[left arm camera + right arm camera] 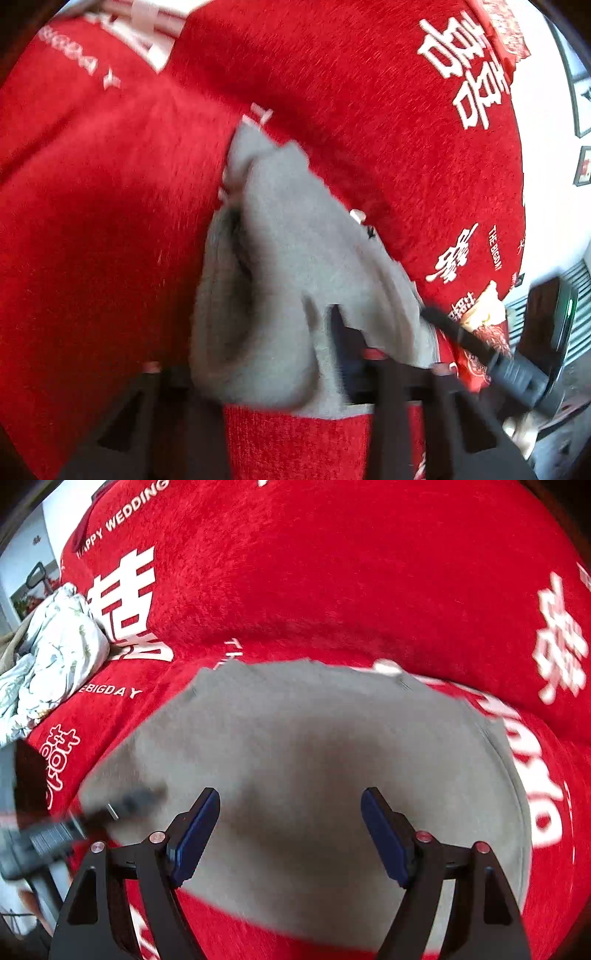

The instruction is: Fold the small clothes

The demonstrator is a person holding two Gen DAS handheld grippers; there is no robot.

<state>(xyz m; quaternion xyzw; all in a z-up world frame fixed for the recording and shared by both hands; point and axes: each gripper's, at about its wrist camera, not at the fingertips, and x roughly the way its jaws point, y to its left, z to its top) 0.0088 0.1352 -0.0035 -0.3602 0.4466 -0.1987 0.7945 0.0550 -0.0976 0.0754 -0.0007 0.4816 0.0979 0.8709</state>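
1. I've got a plain grey garment here, no print on it that I can see.
2. Under it, a bright red plush blanket scattered with white characters and white lettering.
3. My right gripper shows black arms, dark blue pads, and red and silver pivot studs.
4. Off at the left edge, pale bedding with a green leafy sprig pattern.

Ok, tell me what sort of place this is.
Most likely a bedroom at home: a red wedding-print bedspread covers a bed, crumpled floral bedding lies at its edge, and a small grey garment is spread out for folding.
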